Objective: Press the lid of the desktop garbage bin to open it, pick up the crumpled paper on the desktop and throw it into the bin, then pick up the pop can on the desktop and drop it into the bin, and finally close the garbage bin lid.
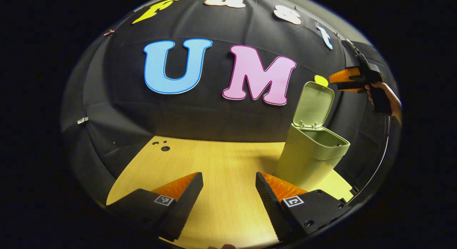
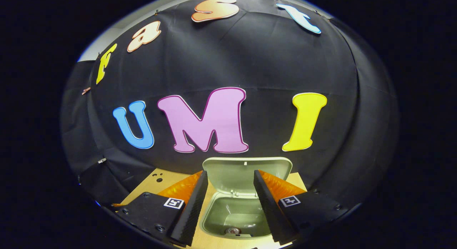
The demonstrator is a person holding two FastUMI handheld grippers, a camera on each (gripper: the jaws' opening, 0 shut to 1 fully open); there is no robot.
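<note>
Left gripper view: your left gripper (image 1: 228, 192) hangs wide and empty over the desk (image 1: 221, 159), bin (image 1: 310, 159) at right, lid (image 1: 314, 104) upright.

Right gripper view: your right gripper (image 2: 228, 199), wide and empty, hangs above the open bin, can (image 2: 232, 230) inside. The lid looks light, rigid plastic; push its top edge.

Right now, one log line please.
bin: lid up | can inside | left gripper: open, low | right gripper: open, over bin

Before me: pale green bin (image 1: 310, 159), its raised lid (image 1: 314, 104) the same green; bench (image 1: 221, 170) light yellow wood-grain.
</note>
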